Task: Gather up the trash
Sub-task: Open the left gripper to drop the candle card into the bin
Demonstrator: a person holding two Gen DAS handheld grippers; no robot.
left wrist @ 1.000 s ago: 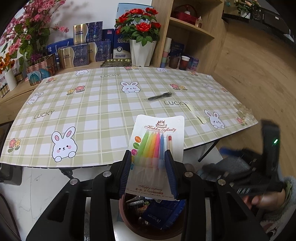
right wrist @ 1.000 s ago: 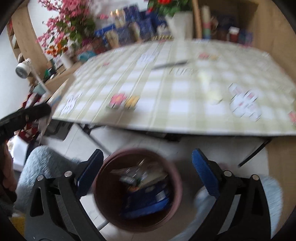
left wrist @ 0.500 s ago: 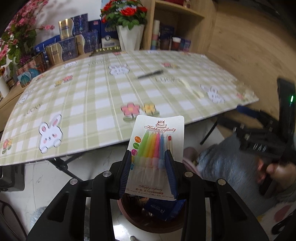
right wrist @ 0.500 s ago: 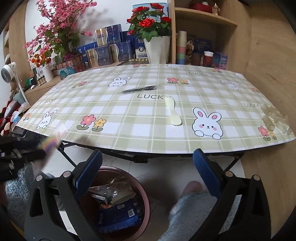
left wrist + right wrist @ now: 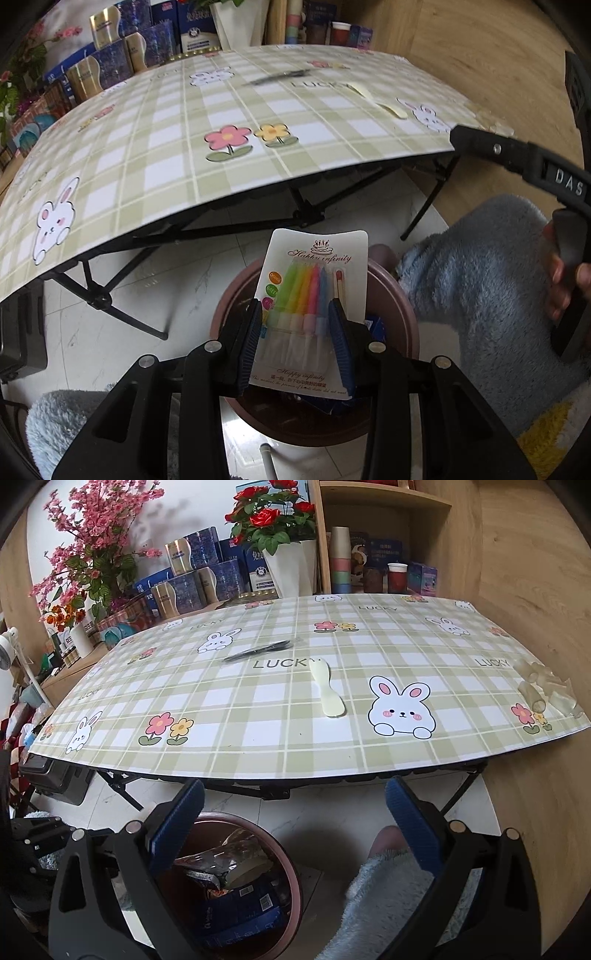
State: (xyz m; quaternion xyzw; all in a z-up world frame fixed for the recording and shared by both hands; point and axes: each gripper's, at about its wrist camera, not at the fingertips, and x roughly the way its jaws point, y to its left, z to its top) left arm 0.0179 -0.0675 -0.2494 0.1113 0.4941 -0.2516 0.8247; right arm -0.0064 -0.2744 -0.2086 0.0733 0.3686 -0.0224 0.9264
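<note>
candle pack (image 5: 314, 310) sits pinched in your left gripper (image 5: 295, 332), held upright over the bin (image 5: 402, 314) on the floor below the table (image 5: 184, 147). the 2 blue pads clamp its lower half from either side, and the card top stands clear above the fingertips, tilted slightly toward the table edge.

you look close to the drop. keep the pack over the middle of the bin, not its near rim, before you let go; the card is wide and flat and may catch the rim or slide off the trash already piled inside. lower it a little more, then spread the jaws fully so neither pad drags the blister sideways.

your right gripper (image 5: 295, 834) hangs with jaws spread wide and nothing between them, aimed at the table edge above the bin. a spoon (image 5: 328, 694), a dark utensil (image 5: 258, 651) and clear wrappers (image 5: 546, 690) lie on the table, well apart from both grippers.
</note>
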